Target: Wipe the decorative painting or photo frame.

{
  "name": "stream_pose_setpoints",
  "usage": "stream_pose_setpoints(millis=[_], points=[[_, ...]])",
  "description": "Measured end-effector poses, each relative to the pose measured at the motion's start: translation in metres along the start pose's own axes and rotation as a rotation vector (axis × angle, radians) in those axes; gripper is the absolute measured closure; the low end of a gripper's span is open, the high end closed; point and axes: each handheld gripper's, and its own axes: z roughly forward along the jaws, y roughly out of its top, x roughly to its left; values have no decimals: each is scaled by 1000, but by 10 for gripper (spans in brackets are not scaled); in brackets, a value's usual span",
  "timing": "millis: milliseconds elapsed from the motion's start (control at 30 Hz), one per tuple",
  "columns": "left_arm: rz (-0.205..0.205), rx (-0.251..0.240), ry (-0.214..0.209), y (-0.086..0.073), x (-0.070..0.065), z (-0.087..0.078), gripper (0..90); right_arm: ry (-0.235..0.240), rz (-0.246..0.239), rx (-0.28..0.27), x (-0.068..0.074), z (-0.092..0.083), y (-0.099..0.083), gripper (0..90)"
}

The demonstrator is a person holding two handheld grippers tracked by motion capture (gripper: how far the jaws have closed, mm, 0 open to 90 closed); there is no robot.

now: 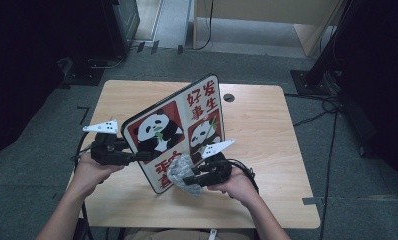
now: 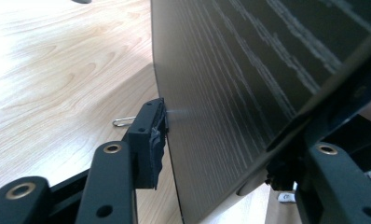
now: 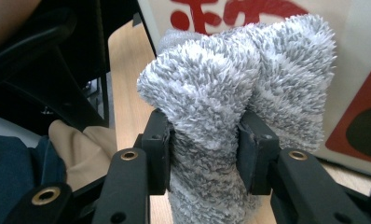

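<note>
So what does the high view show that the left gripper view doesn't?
High view: the panda pictures and red characters on the board's front, and the right claw pinching a fluffy grey cloth. Left gripper view: the board's dark streaked back and a small wire clip. Both: the left claw astride the board's edge, and the wooden table.

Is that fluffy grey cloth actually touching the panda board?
Touching. In the right gripper view, the grey cloth, pinched in the right tongs, presses flat against the panda board with no gap visible between them.
</note>
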Motion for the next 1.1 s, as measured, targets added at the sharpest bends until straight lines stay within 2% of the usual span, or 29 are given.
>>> stream_pose_setpoints(millis=[67, 100, 200, 467, 833, 1100], points=[[-9, -23, -40, 0, 2, -2, 438, 4, -6, -12, 1, -1, 2, 613], [-9, -32, -46, 0, 2, -3, 430, 6, -5, -16, 2, -2, 3, 612], [-15, -38, -29, -1, 2, -6, 436, 5, -12, -29, 4, -3, 5, 613], [-19, -11, -20, -3, 2, -13, 556, 3, -28, -56, 14, -12, 22, 614], [-22, -34, -10, -5, 2, -23, 672, -15, -68, -126, 35, -41, 67, 615], [-16, -35, 7, -4, 0, -27, 714, -30, -114, -155, 48, -52, 107, 615]])
